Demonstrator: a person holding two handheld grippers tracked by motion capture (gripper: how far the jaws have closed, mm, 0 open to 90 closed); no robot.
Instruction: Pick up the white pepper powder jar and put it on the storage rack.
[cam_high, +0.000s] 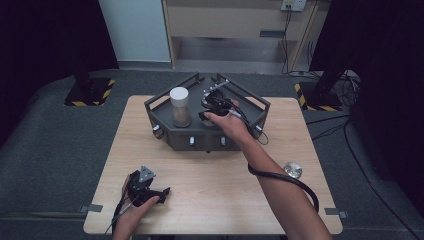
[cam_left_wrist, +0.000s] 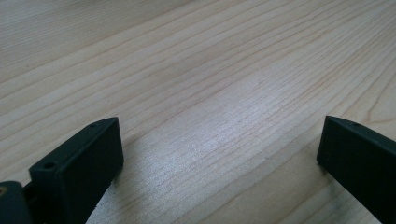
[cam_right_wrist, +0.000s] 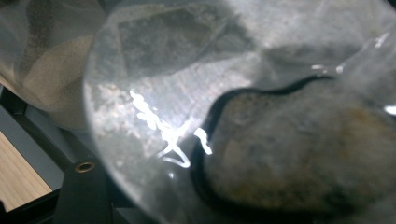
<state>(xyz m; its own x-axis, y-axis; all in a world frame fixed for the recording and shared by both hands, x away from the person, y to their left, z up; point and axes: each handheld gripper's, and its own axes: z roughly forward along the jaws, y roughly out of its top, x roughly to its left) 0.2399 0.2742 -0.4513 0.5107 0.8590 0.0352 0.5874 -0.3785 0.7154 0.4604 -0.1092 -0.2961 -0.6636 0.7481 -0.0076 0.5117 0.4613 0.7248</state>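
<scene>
Wooden, pale and straight-grained, the rectangular table top (cam_high: 220, 185) carries everything I am working with. At the near left corner I have the left gripper (cam_high: 162, 192) resting low on the wood under the person's left hand (cam_high: 137, 212); in the left gripper view its two black jaws stand wide apart with only bare grain between them, so it grips nothing. Moving right, the dark grey angular metal tray (cam_high: 200, 139), with raised rails and small knobs along its front wall, sits at the far middle of the table. In its left part stands a clear upright jar with a white cap (cam_high: 179, 107), sandy material filling its lower part. Just to the right of that jar, inside the same tray, I hold the right gripper (cam_high: 215, 107) under the person's right hand (cam_high: 227, 122). Its jaws are closed about as far as they go on a clear round container (cam_right_wrist: 224, 107), which presses close against the lens in the right gripper view; a brownish mass with a dark outline (cam_right_wrist: 299, 154) shows through the wall, and I cannot tell exactly what it is. The capped jar appears blurred at that view's upper left. Farther right, a small clear glassy ball (cam_high: 292, 170) lies on the wood, near the right forearm and well apart from the tray.
</scene>
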